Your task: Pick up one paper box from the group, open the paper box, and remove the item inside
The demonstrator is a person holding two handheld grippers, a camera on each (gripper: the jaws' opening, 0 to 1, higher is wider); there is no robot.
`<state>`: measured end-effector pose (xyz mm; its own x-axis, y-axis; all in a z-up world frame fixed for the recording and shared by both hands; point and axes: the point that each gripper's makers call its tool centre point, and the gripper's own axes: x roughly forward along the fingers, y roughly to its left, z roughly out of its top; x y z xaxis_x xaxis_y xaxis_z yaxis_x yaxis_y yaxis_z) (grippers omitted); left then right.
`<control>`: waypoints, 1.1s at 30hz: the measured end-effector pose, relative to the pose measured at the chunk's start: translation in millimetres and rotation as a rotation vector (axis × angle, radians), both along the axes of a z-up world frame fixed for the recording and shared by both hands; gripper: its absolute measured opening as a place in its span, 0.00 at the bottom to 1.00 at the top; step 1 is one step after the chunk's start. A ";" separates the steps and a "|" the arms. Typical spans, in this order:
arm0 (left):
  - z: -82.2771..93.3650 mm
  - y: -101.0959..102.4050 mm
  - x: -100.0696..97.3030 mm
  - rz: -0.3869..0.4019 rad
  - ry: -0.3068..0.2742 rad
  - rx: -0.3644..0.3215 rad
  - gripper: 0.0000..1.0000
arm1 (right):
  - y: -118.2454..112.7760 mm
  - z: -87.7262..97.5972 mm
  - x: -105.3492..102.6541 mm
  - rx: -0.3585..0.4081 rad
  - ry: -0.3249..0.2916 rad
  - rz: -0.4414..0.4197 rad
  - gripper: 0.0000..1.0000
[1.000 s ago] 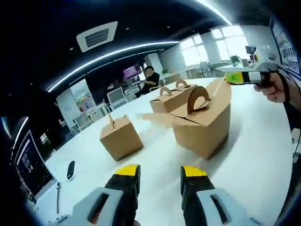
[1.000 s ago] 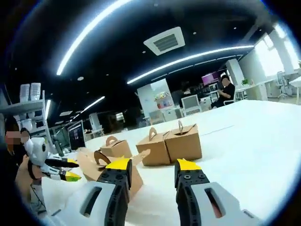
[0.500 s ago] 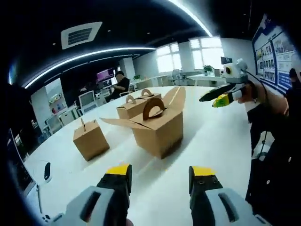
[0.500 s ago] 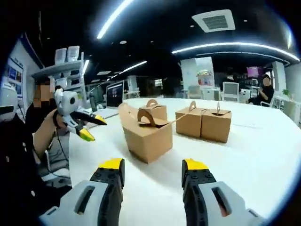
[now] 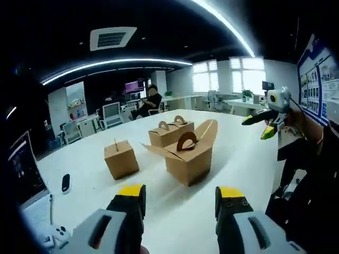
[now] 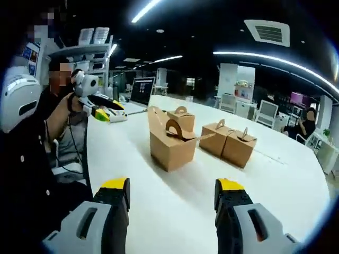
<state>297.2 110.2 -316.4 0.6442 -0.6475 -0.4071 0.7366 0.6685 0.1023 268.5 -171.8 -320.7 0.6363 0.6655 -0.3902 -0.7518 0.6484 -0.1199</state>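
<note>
We see a brown cardboard gable box (image 5: 189, 157), flaps open, standing on the smooth white table (image 5: 238, 159); our left gripper (image 5: 181, 194) and right gripper (image 6: 172, 189) hover before it, yellow-tipped jaws wide, holding nothing

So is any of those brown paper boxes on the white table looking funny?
Yes. The nearest brown paper box has its top flaps splayed open, while the other boxes stay closed.

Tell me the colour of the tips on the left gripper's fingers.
Yellow tips on black fingers, clearest in the left gripper view.
</note>
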 end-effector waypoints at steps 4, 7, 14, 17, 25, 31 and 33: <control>0.8 3.9 -3.0 -0.002 0.003 0.027 0.57 | -6.5 9.2 -1.3 0.007 0.008 0.007 0.64; -1.7 5.2 -4.5 -0.002 0.013 0.038 0.58 | -7.0 10.7 -3.2 -0.001 0.016 0.012 0.64; 2.5 -0.4 -5.1 -0.023 0.022 0.010 0.59 | -0.7 13.0 -5.7 -0.035 0.010 0.048 0.64; 3.0 -3.6 -1.2 -0.031 0.013 0.014 0.59 | 1.6 13.2 -2.5 -0.037 0.011 0.050 0.63; -10.4 -7.8 25.3 -0.062 -0.015 0.032 0.61 | 7.4 23.9 10.6 -0.072 -0.003 0.069 0.62; -20.7 -28.1 50.1 -0.241 -0.052 0.044 0.66 | 22.5 38.7 19.9 -0.109 -0.023 0.118 0.58; -23.3 -35.6 57.4 -0.277 -0.051 0.030 0.65 | 29.4 42.7 23.6 -0.119 -0.027 0.137 0.58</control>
<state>354.6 74.6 -339.7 0.4646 -0.7898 -0.4005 0.8842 0.4389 0.1601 292.1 -142.4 -278.0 0.5541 0.6966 -0.4557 -0.8276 0.5201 -0.2112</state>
